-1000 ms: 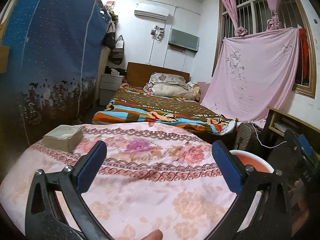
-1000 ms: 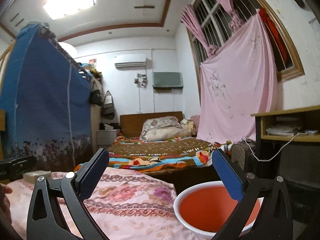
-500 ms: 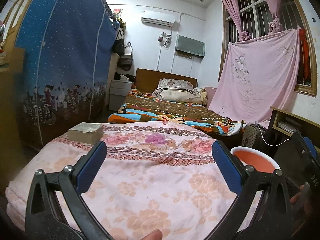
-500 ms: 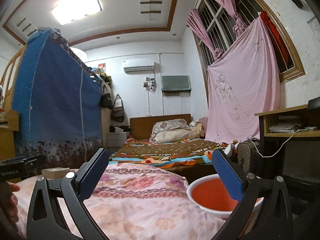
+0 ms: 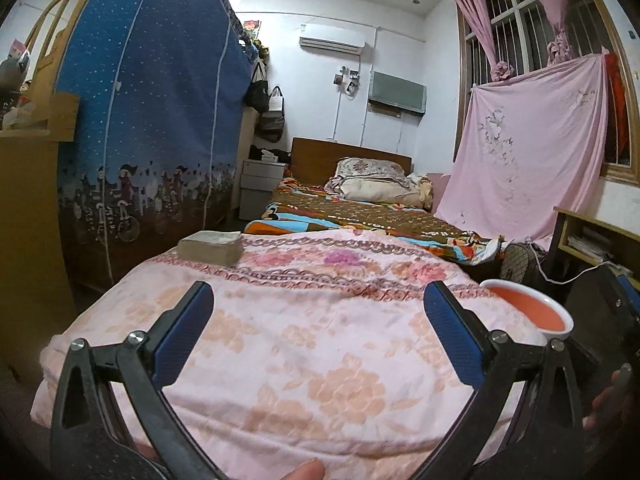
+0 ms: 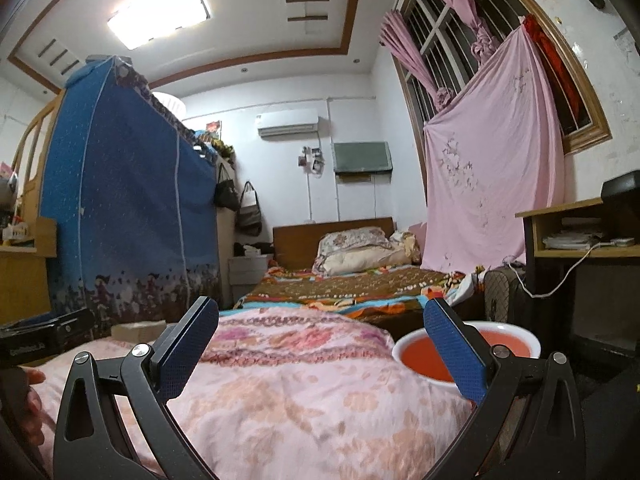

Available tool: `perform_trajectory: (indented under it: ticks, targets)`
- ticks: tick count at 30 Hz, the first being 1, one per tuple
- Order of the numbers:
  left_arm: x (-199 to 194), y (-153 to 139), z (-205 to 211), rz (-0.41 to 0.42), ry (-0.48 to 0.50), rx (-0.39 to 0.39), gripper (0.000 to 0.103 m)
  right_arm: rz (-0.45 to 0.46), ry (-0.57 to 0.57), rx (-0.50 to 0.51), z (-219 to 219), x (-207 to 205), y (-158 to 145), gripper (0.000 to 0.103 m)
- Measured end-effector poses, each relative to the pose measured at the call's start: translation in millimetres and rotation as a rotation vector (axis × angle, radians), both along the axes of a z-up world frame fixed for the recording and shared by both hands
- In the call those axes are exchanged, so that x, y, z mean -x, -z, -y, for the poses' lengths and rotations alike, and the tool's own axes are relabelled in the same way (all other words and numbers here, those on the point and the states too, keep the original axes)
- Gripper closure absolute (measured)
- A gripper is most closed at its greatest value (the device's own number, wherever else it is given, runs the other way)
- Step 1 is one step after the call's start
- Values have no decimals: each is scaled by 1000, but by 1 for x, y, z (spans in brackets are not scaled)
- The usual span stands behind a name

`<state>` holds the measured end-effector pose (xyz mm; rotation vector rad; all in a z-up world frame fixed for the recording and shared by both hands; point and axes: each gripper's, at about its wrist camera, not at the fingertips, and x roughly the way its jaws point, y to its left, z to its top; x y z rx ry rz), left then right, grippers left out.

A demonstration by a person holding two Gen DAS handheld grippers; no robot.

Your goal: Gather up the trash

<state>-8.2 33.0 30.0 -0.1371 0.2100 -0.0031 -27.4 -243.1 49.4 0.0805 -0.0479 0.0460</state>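
Both the left tool [image 5: 318, 320] and right tool [image 6: 320, 338] hover spread apart, empty, over the floral bed [image 5: 304, 344]; the orange basin [image 6: 516, 346] sits at its right edge

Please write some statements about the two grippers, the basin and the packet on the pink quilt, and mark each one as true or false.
1. The left gripper is open and holds nothing. True.
2. The right gripper is shut on the packet. False: it is open and empty.
3. The red basin stands at the right edge of the pink quilt. True.
4. The tissue packet lies inside the basin. False: it lies on the quilt's far left part, apart from the basin.
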Motion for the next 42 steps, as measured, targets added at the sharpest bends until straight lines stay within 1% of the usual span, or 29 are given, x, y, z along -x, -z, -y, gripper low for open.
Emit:
perform_trajectory:
  ticks: [4, 9, 12, 17, 24, 34, 42]
  targets:
    - [4, 8, -3, 5, -12, -14, 12, -44, -7, -5, -3, 2, 9, 0]
    - [5, 10, -6, 28, -27, -25, 12, -70, -14, 13, -9, -1, 16, 0]
    - [5, 12, -7, 26, -33, -24, 12, -85, -26, 28, -14, -6, 19, 0]
    - [1, 19, -6, 16, -37, -47, 11, -116, -34, 42, -21, -16, 24, 0]
    - [-4, 22, -10, 3, -32, -25, 12, -138, -38, 62, -25, -24, 28, 0]
    - [-7, 23, -8, -1, -23, -41, 12, -163, -23, 63, -22, -31, 32, 0]
    - [-10, 23, -7, -8, -27, -48, 12, -166, -23, 62, -22, -32, 32, 0]
